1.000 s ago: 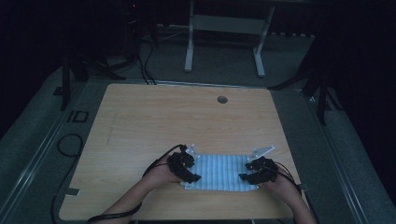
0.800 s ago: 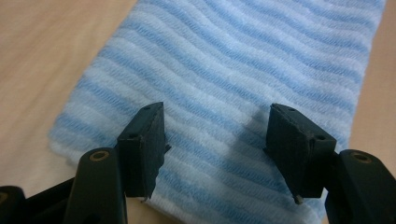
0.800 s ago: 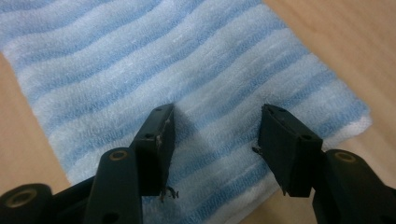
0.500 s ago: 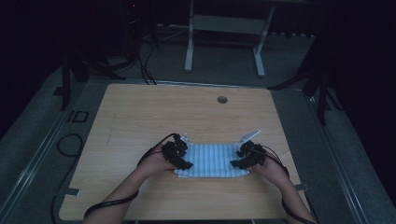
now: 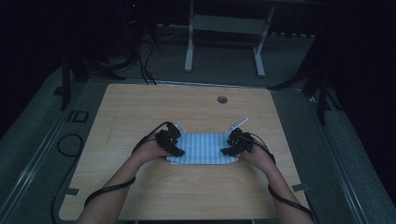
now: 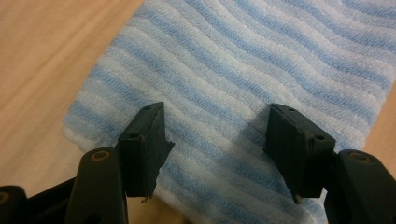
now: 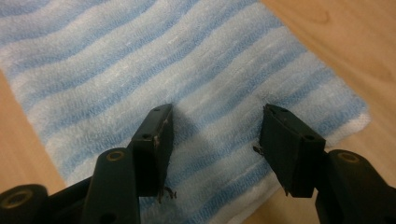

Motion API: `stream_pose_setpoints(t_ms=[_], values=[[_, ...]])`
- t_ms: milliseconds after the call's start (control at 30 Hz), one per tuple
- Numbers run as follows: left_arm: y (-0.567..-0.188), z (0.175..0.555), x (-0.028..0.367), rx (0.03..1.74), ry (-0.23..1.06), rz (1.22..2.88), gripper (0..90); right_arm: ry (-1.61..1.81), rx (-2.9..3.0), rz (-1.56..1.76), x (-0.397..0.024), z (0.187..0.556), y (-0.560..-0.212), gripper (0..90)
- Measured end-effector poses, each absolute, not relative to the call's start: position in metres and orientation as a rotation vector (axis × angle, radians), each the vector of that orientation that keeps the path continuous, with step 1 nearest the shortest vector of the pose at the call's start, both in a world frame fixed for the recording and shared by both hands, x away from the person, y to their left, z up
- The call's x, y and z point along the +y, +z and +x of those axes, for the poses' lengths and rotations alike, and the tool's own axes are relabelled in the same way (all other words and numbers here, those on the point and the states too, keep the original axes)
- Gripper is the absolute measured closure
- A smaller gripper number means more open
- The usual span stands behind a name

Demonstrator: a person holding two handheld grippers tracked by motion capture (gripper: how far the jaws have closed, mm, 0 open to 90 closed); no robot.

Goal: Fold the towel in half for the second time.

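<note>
A: Where does the striped towel (image 5: 204, 148) lie?

B: Flat on the bench (image 5: 140, 112), near the person's edge, folded into a rectangle. The left tongs (image 5: 173, 146) stand over its left end and the right tongs (image 5: 232, 144) over its right end.

A: State of the tongs?

B: Both sets stand about half open. In the left gripper view the pads (image 6: 147, 140) hang over the blue and white towel (image 6: 261, 70) with bare pile across the gap between them. The right gripper view shows the same: the pads (image 7: 154, 137) stand apart over the cloth (image 7: 140, 56), clamping nothing. Whether the tips graze the pile cannot be determined.

A: Failure modes from here?

B: Probably three. If the jaws close on the top layer alone, the fold would peel open on lifting. If one side bites before the other, the towel may drag and skew across the bench. If the tips press down while travelling, the pile could bunch into a ridge and spoil the flat lay.
</note>
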State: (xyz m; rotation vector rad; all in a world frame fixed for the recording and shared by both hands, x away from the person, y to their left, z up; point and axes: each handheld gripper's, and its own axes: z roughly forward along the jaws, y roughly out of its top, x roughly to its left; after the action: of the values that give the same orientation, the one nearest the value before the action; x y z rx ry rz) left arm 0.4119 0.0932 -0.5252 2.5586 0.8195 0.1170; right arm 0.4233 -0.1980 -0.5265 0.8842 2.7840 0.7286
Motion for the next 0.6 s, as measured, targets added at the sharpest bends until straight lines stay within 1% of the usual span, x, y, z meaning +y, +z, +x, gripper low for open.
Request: stream_pose_setpoints(t_ms=[167, 600], values=[[-0.525, 0.424, 0.098, 0.859, 0.134, 2.558, 37.9, 0.719, 2.784, 0.902, -0.19, 0.44, -0.526, 43.5], [-0.523, 0.447, 0.101, 0.91, 0.142, 2.588, 37.9, 0.69, 2.767, 0.944, -0.175, 0.466, -0.526, 43.0]])
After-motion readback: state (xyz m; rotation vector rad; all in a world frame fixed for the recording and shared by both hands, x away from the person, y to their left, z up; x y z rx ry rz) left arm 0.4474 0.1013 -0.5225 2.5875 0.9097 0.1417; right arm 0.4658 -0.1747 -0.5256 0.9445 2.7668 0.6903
